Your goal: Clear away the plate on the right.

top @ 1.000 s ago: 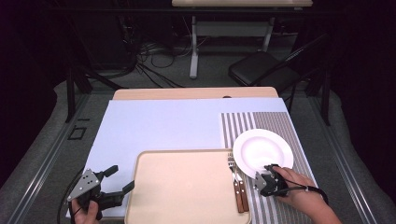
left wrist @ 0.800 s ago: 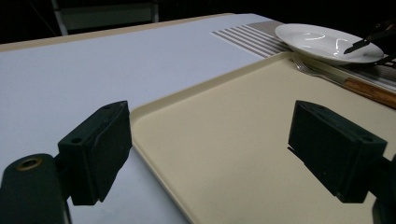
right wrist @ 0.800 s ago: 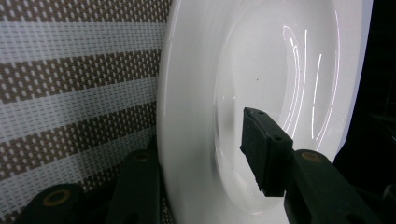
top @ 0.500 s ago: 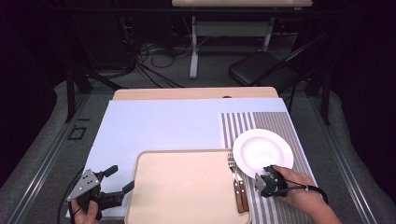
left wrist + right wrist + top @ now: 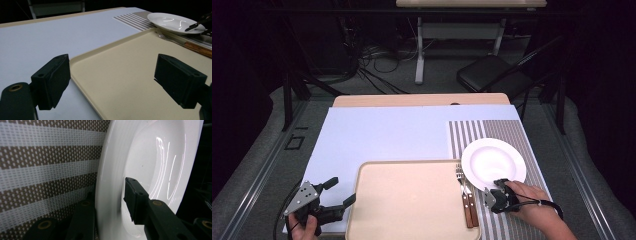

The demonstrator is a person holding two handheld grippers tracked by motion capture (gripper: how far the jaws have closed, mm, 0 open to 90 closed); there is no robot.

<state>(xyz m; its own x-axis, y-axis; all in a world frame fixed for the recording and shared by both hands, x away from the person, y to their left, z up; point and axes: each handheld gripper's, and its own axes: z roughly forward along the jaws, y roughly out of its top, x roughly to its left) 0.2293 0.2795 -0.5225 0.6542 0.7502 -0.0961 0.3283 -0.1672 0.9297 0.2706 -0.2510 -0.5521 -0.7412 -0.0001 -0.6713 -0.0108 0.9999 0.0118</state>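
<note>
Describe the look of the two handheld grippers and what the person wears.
Both are black two-jaw tools. The left gripper carries a grey three-cornered plate and a black trailing cable; its jaws end in blocky black pads. The right gripper has a dark strap round the wrist. No sleeves visible.

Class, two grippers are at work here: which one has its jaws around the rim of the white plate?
The right gripper: its jaws straddle the white plate's near rim. The left gripper is open at the tray's left edge.
</note>
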